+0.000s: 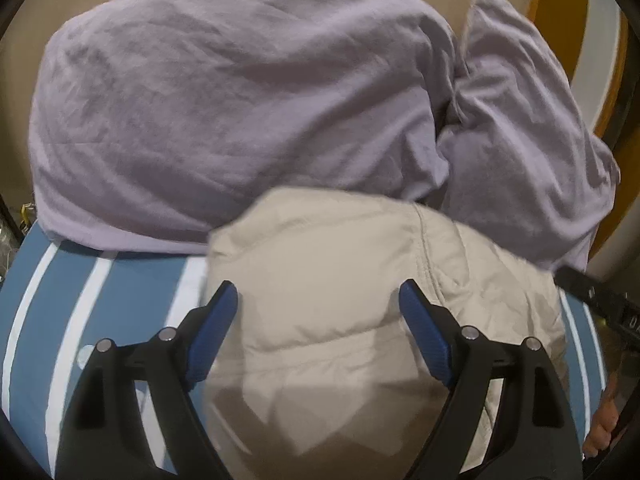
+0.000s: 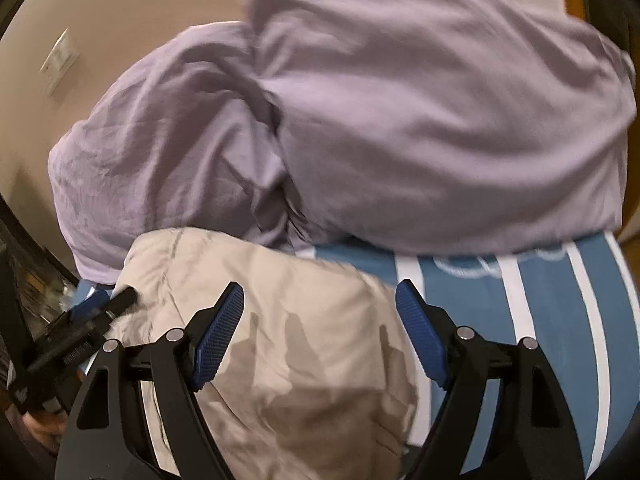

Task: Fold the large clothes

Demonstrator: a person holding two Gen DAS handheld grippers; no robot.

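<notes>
A blue-and-white striped bed (image 1: 80, 280) is carrying everything below a beige wall (image 2: 120, 8). Lilac bedding (image 1: 224, 112) is bunching at twelve o'clock behind the beige jacket (image 1: 332, 280). The left claw (image 1: 318, 300) and right claw (image 2: 320, 300) are both gaping, empty.

No lettering to read anywhere here, no label, no brand, no number. The closest thing to a mark is a faint white outline of linked rings printed on the blue-and-white striped sheet (image 2: 540, 280), sitting just below the edge of the lilac bedding (image 2: 400, 120), and it spells nothing. On the far side of that lilac bedding, a pale plate on the wall (image 2: 60, 60) is blank as far as can be told. In the left wrist view, to the right of the lilac bedding, a black device (image 1: 600, 300) carries small pale marks that could be characters, but they are too blurred to make out.
</notes>
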